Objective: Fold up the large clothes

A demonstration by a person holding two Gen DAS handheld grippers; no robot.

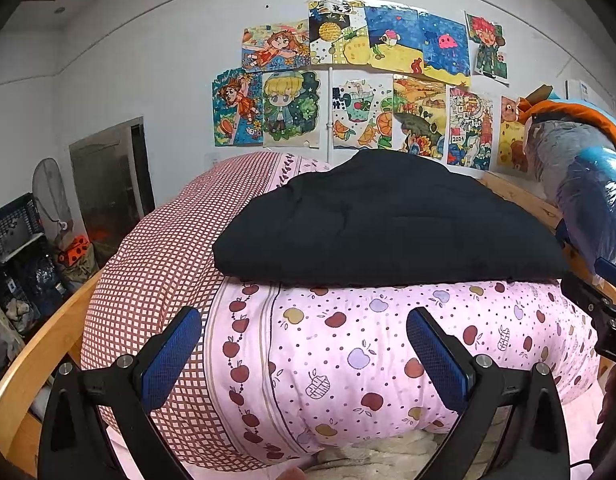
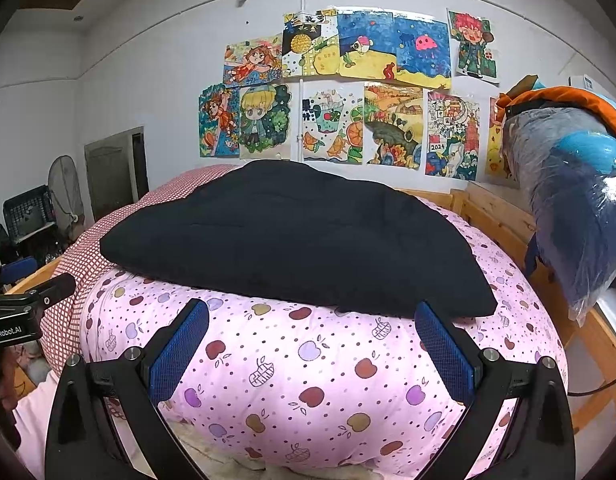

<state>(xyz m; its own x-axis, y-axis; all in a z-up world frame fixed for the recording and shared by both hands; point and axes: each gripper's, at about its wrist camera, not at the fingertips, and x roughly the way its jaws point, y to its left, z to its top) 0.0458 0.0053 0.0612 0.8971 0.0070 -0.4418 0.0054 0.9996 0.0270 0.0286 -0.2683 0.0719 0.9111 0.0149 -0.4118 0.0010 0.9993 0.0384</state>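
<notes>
A black garment (image 1: 380, 220) (image 2: 291, 240) lies folded into a flat, thick stack on top of a rolled pink quilt with an apple print (image 1: 348, 352) (image 2: 308, 380). My left gripper (image 1: 303, 320) is open, its blue-padded fingers spread in front of the quilt, below and short of the garment's near edge. In the right wrist view my right gripper (image 2: 312, 316) stands open too, its fingertips just under the garment's front edge, nothing between them. Part of the right gripper's body (image 1: 604, 304) shows at the left view's right side, and the left gripper's body (image 2: 23, 312) at the right view's left side.
A red-checked cover (image 1: 155, 264) wraps the quilt's left side. A wooden bed frame (image 1: 39, 344) (image 2: 504, 216) runs around the bedding. A plastic-wrapped blue and orange bundle (image 1: 580, 168) (image 2: 576, 184) sits on the right rail. Drawings cover the wall; crates and a fan (image 2: 65, 192) stand left.
</notes>
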